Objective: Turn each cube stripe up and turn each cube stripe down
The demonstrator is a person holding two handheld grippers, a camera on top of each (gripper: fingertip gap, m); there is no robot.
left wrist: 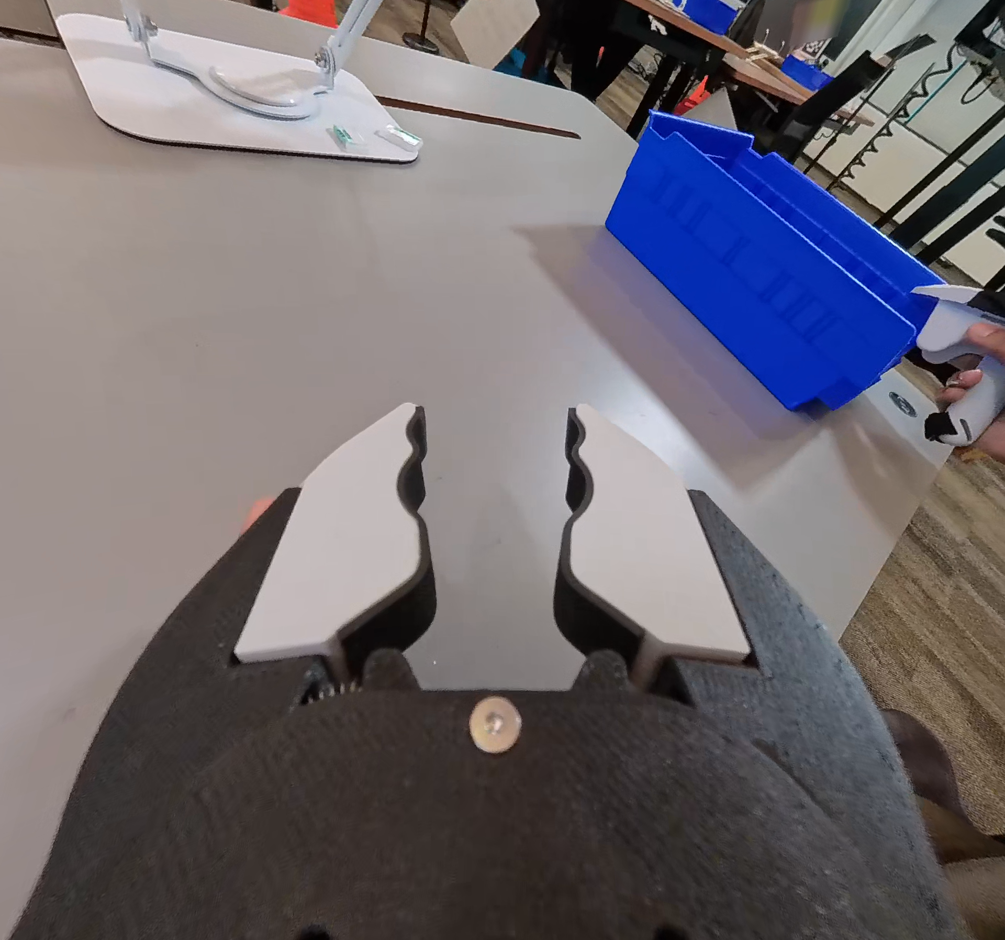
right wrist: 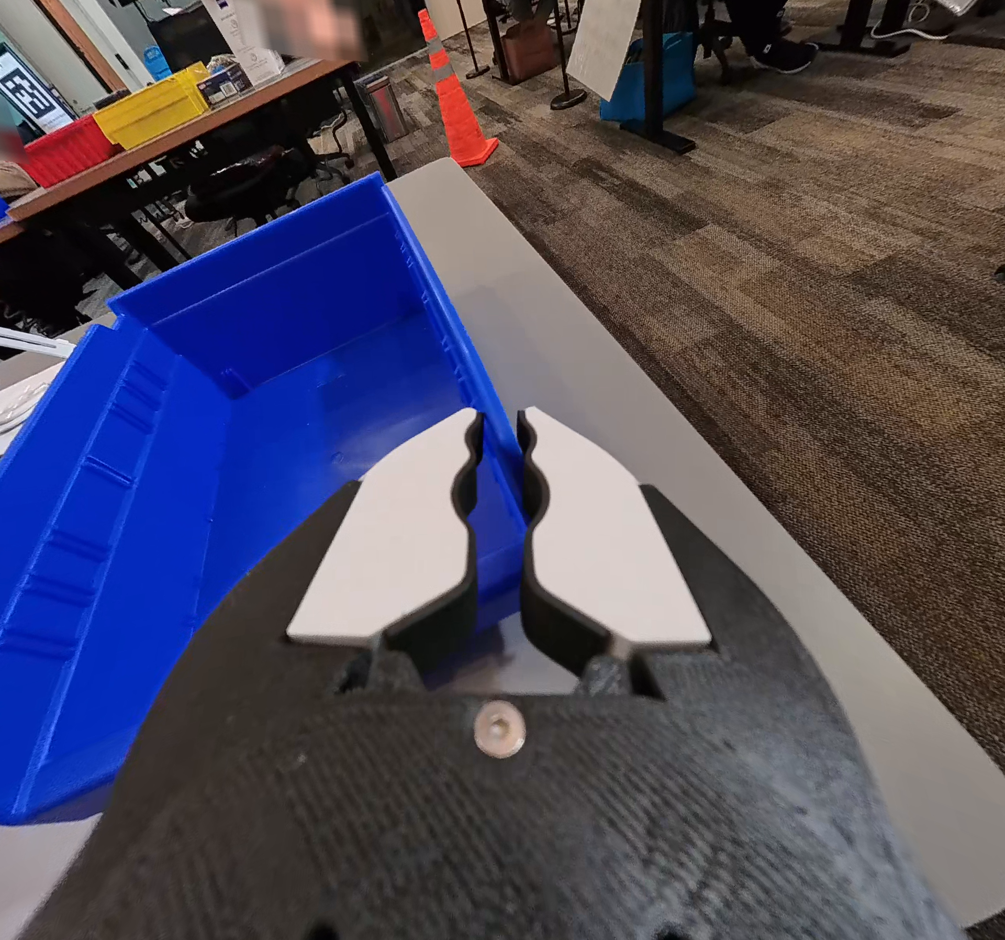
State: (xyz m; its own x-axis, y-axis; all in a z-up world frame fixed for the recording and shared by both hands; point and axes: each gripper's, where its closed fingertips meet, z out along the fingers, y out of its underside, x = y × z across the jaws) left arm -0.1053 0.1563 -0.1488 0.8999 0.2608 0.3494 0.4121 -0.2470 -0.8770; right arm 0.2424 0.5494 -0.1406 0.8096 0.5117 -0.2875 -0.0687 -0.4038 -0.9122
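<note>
No cube shows in either view. My left gripper (left wrist: 495, 416) is open and empty, low over the bare grey table (left wrist: 272, 288). A blue plastic bin (left wrist: 761, 272) stands at the table's right side. In the right wrist view the bin (right wrist: 272, 424) looks empty inside. My right gripper (right wrist: 500, 419) is shut on the bin's right wall near its near corner, with the rim running between the fingers. The right gripper also shows in the left wrist view (left wrist: 957, 348), held by a hand at the bin's near end.
A white stand with a flat base (left wrist: 234, 92) sits at the far left of the table, beside a thin dark slot (left wrist: 478, 117). The table's right edge (right wrist: 680, 478) drops to carpet. An orange cone (right wrist: 457, 98) and other tables with bins stand beyond.
</note>
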